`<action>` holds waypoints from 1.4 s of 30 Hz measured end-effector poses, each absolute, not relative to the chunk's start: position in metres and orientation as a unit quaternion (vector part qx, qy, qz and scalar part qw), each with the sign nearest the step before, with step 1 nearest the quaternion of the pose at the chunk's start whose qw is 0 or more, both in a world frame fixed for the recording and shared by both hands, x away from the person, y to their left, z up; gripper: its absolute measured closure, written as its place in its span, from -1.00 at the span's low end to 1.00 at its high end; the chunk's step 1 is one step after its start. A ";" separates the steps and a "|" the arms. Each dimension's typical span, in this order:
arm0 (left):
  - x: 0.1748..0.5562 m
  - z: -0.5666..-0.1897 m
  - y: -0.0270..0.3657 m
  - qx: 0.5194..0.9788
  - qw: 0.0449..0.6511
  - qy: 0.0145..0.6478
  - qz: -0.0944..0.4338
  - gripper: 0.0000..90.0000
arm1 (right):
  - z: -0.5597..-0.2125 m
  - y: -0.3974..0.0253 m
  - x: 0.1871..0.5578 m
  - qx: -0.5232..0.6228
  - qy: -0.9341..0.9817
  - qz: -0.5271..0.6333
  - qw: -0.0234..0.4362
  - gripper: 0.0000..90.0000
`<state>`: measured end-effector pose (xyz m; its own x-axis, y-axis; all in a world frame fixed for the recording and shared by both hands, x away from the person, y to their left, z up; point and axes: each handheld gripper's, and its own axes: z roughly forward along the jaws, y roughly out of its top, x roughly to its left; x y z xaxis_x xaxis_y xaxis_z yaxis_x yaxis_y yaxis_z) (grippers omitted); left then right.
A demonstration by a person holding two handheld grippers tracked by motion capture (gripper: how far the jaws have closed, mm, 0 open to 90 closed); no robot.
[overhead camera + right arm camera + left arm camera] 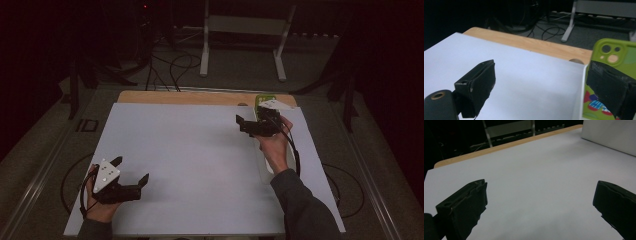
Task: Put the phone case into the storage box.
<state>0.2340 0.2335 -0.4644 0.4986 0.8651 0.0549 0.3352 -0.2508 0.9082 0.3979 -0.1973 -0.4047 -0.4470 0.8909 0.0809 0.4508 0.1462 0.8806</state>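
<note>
Phone case [616, 60] lies beside right tool [544, 82], jaws spread wide

Phone [614, 75] at table's [200, 97] far right edge, right gripper [248, 125] just left, left gripper [131, 175] near-left.

Dim lab or recording room: white-sheeted worktop [200, 150], loose cables [172, 67] on floor, white metal stand [245, 30] behind.

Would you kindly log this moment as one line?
left gripper: open, idle over white sheet | right gripper: open, beside lime-green phone case | nothing held
</note>
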 end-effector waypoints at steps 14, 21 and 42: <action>0.234 -0.464 0.233 0.738 0.458 0.404 0.286 -1.00 | -0.414 -0.187 0.371 0.429 0.744 0.468 0.207 -0.81; 0.234 -0.464 0.233 0.739 0.459 0.403 0.284 -1.00 | -0.415 -0.188 0.353 0.411 0.749 0.481 0.194 -0.81; 0.232 -0.463 0.234 0.737 0.469 0.394 0.286 -1.00 | -0.436 -0.197 0.303 0.358 0.754 0.520 0.181 -0.80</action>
